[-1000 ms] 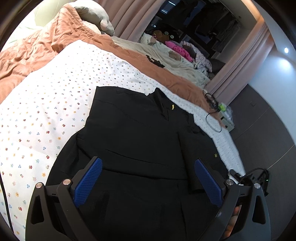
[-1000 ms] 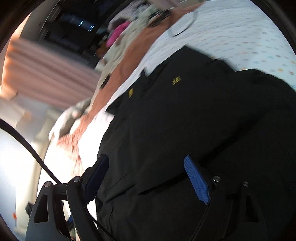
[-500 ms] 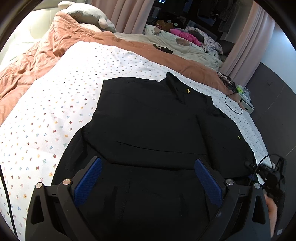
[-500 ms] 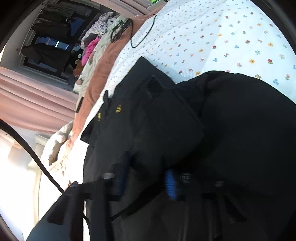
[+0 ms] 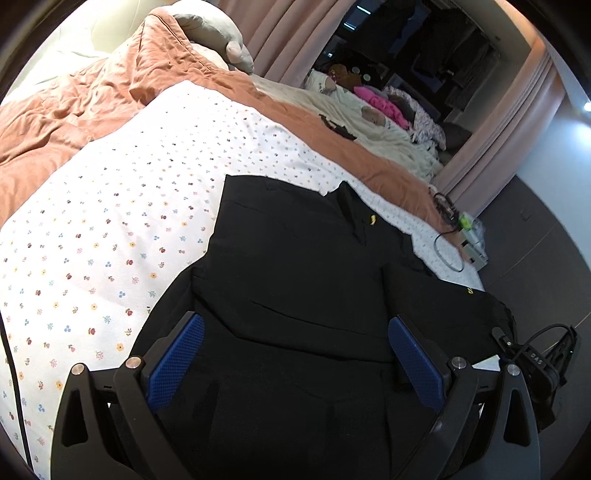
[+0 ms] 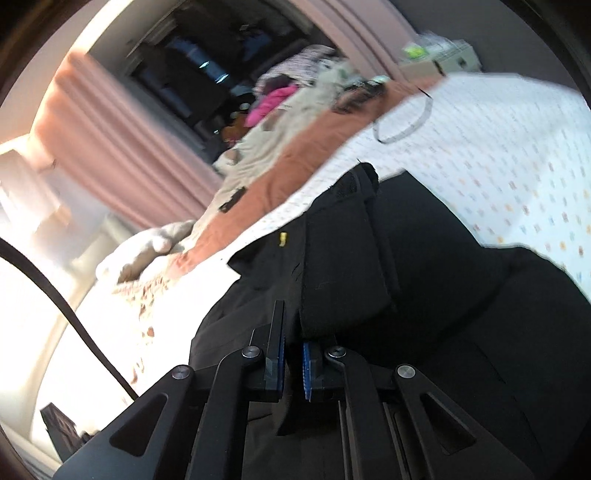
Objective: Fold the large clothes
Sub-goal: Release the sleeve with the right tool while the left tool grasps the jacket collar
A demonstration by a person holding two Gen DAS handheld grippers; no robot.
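A large black jacket [image 5: 295,266] with small yellow pins lies spread on the flowered white sheet [image 5: 110,221] of a bed. My left gripper [image 5: 295,362] is open and empty, hovering over the jacket's lower part. In the right wrist view my right gripper [image 6: 293,347] is shut on the black sleeve [image 6: 343,258], which rises from the pads as a folded strip above the jacket's body [image 6: 480,332]. The right gripper's body also shows at the right edge of the left wrist view [image 5: 532,358].
An orange blanket [image 5: 74,110] and a grey pillow [image 5: 214,29] lie at the bed's far side. A second bed with piled clothes [image 5: 380,107] stands beyond. A cable loop [image 5: 447,251] and small box [image 5: 472,243] sit at the bed's far corner. Pink curtains [image 5: 509,125] hang behind.
My right gripper went from open over the jacket to shut on the sleeve and has lifted it. The left gripper stayed open, shifting only slightly over the jacket.
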